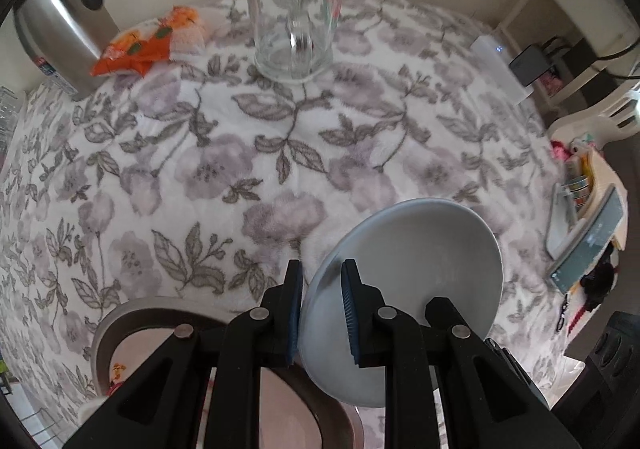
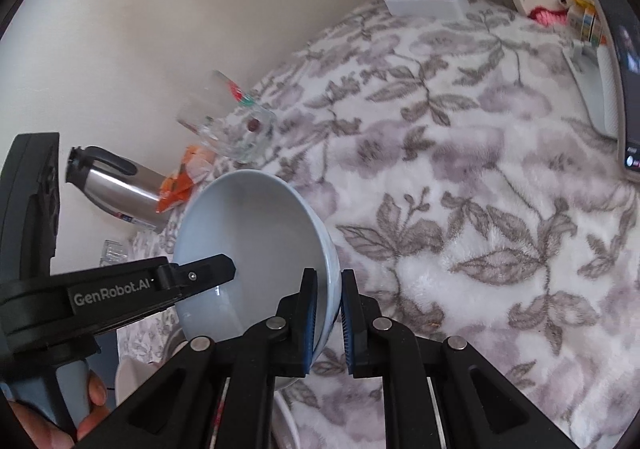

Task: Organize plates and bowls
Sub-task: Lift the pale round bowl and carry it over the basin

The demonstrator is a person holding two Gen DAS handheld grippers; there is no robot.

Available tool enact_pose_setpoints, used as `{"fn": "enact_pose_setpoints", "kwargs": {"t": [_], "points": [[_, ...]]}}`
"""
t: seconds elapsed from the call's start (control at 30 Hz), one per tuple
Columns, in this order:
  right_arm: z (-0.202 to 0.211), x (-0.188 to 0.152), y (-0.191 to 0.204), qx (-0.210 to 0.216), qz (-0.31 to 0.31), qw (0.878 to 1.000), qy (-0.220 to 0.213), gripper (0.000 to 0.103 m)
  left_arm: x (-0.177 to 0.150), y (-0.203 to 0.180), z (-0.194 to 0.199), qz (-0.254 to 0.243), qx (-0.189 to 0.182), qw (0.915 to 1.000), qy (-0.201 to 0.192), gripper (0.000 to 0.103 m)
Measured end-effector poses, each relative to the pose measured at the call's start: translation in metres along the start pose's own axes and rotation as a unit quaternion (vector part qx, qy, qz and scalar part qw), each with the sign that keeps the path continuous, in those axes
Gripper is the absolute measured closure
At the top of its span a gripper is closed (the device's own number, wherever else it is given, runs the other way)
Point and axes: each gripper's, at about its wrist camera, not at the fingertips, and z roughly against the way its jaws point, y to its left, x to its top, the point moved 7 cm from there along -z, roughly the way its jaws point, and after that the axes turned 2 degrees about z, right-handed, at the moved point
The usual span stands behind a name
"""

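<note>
While both claws pinch its rim, a pale blue-white bowl (image 1: 404, 281) hangs tilted above the floral tablecloth (image 1: 200, 153).

Left wrist view: the left gripper (image 1: 322, 313) is clamped on the bowl's near rim, one pad inside, one outside; the glossy, plain bowl sits on edge, its mouth facing right and upward. A glass mug (image 1: 295, 15) stands far across the cloth. Right wrist view: the right gripper (image 2: 328, 323) clasps the opposite rim of the bowl (image 2: 256, 249), whose smooth hollow opens leftward, toward the left gripper (image 2: 208, 273).
</note>
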Motion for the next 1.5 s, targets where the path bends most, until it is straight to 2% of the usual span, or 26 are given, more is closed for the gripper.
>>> {"fn": "enact_pose_setpoints", "kwargs": {"t": [0.13, 0.33, 0.63, 0.93, 1.17, 1.5], "points": [[0.018, -0.003, 0.013, -0.007, 0.024, 1.000, -0.010, 0.090, -0.004, 0.006, 0.022, 0.020, -0.024, 0.9993, -0.021, 0.083], [0.042, -0.008, 0.033, -0.002, 0.052, 0.998, -0.022, 0.090, -0.011, 0.009, 0.053, 0.025, -0.040, 0.9971, -0.059, 0.083], [0.070, -0.025, 0.065, 0.020, 0.084, 0.996, -0.033, 0.090, -0.038, 0.034, 0.100, 0.050, -0.080, 0.9876, -0.125, 0.083], [0.078, -0.051, 0.105, 0.052, 0.119, 0.991, -0.023, 0.090, -0.066, 0.075, 0.136, 0.071, -0.091, 0.9773, -0.178, 0.083], [0.088, -0.072, 0.135, 0.058, 0.153, 0.986, -0.024, 0.090, -0.088, 0.109, 0.151, 0.101, -0.118, 0.9674, -0.200, 0.083], [0.082, -0.097, 0.160, 0.058, 0.188, 0.980, -0.009, 0.090, -0.109, 0.147, 0.155, 0.141, -0.145, 0.9579, -0.204, 0.083]]}}
